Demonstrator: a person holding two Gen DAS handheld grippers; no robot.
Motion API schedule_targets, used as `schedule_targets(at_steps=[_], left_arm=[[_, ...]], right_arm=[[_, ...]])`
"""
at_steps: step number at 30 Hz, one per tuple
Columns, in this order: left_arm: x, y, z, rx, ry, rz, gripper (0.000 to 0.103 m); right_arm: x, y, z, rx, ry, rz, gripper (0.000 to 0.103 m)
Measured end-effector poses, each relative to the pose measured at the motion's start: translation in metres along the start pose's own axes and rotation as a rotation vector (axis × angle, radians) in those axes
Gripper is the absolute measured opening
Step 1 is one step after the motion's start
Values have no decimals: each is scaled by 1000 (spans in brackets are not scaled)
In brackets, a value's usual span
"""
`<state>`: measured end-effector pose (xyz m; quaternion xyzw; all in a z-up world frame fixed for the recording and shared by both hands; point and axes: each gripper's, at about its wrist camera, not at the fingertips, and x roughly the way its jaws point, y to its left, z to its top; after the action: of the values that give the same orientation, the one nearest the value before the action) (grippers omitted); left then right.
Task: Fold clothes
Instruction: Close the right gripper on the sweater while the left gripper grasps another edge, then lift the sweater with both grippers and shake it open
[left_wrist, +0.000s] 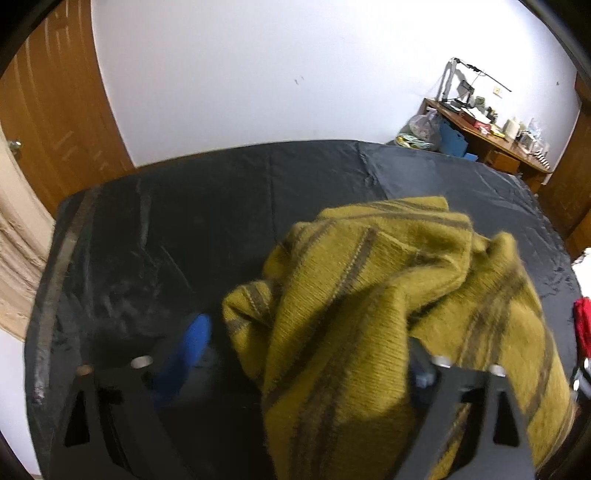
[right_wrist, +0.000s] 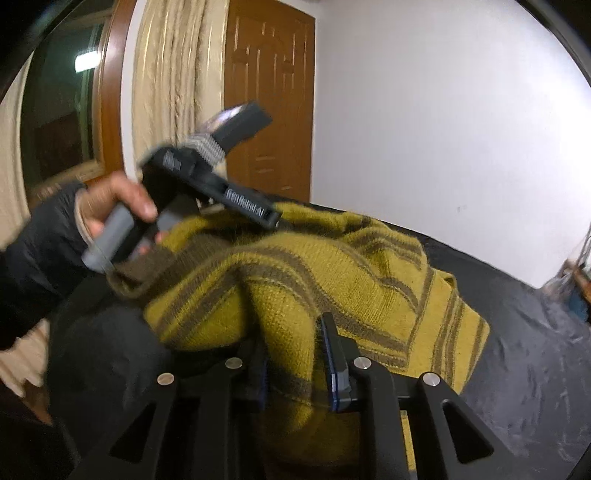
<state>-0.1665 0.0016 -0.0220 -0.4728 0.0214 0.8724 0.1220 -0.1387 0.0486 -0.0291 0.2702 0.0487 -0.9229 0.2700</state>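
A mustard-yellow knit sweater (left_wrist: 369, 280) with brown stripes lies bunched on a black cover (left_wrist: 166, 229). My left gripper (left_wrist: 306, 350) is open and its jaws stand wide apart. Its blue left pad (left_wrist: 192, 343) is bare, with a dark gap between it and the cloth. The sweater drapes over and hides most of the right finger (left_wrist: 424, 369). In the right wrist view my right gripper (right_wrist: 295, 354) is shut on a fold of the sweater (right_wrist: 332, 266), with the blue-edged pads (right_wrist: 332, 365) pressing it. A hand (right_wrist: 114, 203) in a black sleeve holds the left gripper above the sweater's far side.
The black cover (right_wrist: 535, 350) spreads wide to the left and far side. A wooden door (right_wrist: 273, 92) and a beige curtain (right_wrist: 173, 74) stand behind. A cluttered wooden desk (left_wrist: 491, 133) sits at the far right, and a red item (left_wrist: 583, 325) lies at the right edge.
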Motion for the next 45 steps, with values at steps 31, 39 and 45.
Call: schedule_targets(at_steps=[31, 39, 45], left_arm=[[3, 72, -7, -198, -13, -276, 21], [7, 79, -10, -214, -7, -240, 21], [8, 83, -13, -228, -3, -213, 21]], right_arm=[[74, -172, 7, 329, 228, 419, 55], [28, -124, -3, 109, 270, 477, 50], [3, -84, -8, -24, 297, 333, 25]])
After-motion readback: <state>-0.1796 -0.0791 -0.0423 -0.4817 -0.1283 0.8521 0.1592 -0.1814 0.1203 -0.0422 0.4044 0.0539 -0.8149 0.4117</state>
